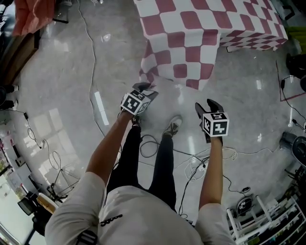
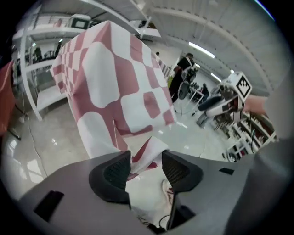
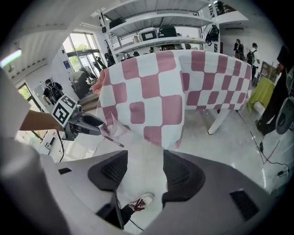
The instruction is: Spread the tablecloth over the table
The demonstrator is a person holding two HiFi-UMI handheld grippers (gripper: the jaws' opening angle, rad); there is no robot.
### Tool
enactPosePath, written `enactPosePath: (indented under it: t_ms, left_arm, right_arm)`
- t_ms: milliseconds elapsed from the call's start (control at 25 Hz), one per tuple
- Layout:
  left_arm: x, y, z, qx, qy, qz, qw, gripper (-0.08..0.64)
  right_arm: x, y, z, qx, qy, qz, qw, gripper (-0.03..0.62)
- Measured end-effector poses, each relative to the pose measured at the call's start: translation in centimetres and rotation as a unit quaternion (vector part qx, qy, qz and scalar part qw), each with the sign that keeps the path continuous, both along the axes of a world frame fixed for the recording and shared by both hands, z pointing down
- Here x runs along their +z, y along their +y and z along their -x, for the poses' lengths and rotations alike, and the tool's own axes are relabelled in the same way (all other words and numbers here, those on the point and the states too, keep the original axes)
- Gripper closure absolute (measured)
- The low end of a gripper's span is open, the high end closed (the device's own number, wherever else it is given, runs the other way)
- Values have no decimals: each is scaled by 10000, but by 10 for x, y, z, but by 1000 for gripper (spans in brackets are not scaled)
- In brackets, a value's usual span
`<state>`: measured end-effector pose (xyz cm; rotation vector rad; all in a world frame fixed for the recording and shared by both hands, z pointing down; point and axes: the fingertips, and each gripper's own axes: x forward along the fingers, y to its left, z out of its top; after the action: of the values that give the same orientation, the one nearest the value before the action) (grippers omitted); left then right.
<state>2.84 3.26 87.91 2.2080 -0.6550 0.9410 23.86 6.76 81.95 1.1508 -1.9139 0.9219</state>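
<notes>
A red-and-white checked tablecloth (image 1: pixel 191 28) lies draped over the table, one corner (image 1: pixel 149 72) hanging low at the front left. My left gripper (image 1: pixel 143 87) is at that corner. In the left gripper view the jaws of this gripper (image 2: pixel 146 158) stand apart, with the corner's tip (image 2: pixel 149 153) loose between them and the cloth (image 2: pixel 115 78) rising behind. My right gripper (image 1: pixel 206 105) hangs open below the cloth's front edge, and nothing lies between the jaws of that gripper (image 3: pixel 144 160). The right gripper view shows the left gripper (image 3: pixel 85 121) at the cloth (image 3: pixel 165 87).
The person's shoes (image 1: pixel 173 127) stand on the glossy grey floor just short of the table. Cables (image 1: pixel 191 165) trail over the floor by the feet. A white table leg (image 3: pixel 220 120) shows under the cloth. Shelving (image 1: pixel 258 215) is at the lower right and orange fabric (image 1: pixel 31 14) at the upper left.
</notes>
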Motion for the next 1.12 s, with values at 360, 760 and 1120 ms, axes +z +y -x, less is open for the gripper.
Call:
enactPosePath:
  t_ms: [360,760,1120]
  left_arm:
    - [-11,-1,2,-75,-21,101,9999,183]
    - [-67,-3,3,-126,183,105,9997,178]
    - [-201,-45,16,-487,795,-549,9941,181]
  right_arm:
    - [-34,-9,3,83,-21,-224,9997,316]
    - [-107,-27,11,126,-66,-631,9979,322]
    - [-234,-50,13,334,129,-1528,9876,383]
